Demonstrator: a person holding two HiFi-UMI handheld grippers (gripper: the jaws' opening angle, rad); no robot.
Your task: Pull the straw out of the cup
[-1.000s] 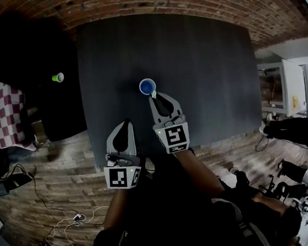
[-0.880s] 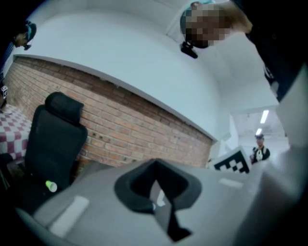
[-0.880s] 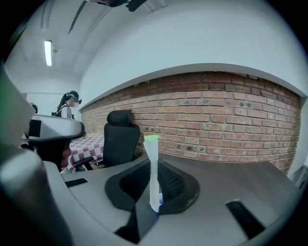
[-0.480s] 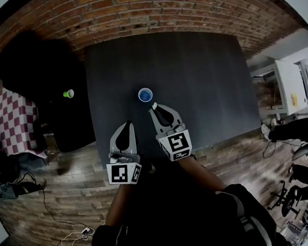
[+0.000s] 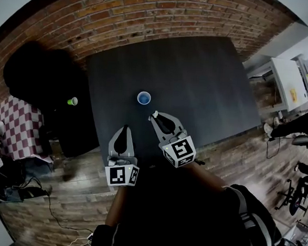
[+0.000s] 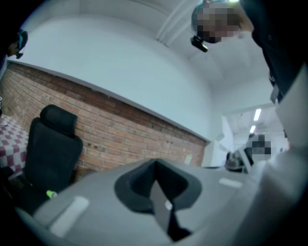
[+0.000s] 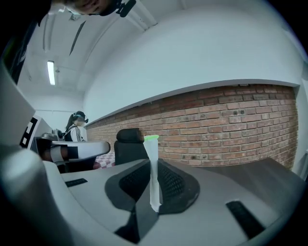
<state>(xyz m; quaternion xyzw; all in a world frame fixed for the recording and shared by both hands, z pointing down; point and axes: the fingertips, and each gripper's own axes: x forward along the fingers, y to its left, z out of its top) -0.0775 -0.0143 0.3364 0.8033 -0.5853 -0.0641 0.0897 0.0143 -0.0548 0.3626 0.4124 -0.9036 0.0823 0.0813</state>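
Observation:
A blue cup [image 5: 143, 97] stands upright near the middle of the black table [image 5: 210, 76]. My right gripper [image 5: 155, 116] hangs just short of it, on its near right side and apart from it, shut on a white straw [image 5: 154, 114]. In the right gripper view the straw [image 7: 152, 149] stands upright between the closed jaws of the right gripper [image 7: 153, 166], its green tip on top. My left gripper [image 5: 125, 128] is lower left over the table's near edge, jaws together. In the left gripper view the left gripper [image 6: 155, 166] shows nothing between them.
A brick wall [image 5: 125, 12] runs behind the table. A black chair [image 5: 36, 75] stands at the left with a small green cup [image 5: 72, 101] beside it and a checkered cloth [image 5: 14, 126] below. White desks [image 5: 286, 76] are at the right. Wooden floor lies at the near side.
The right gripper has drawn away from the cup's rim toward me and risen, taking the straw along. The left gripper has also risen. The cup looks smaller and farther away.

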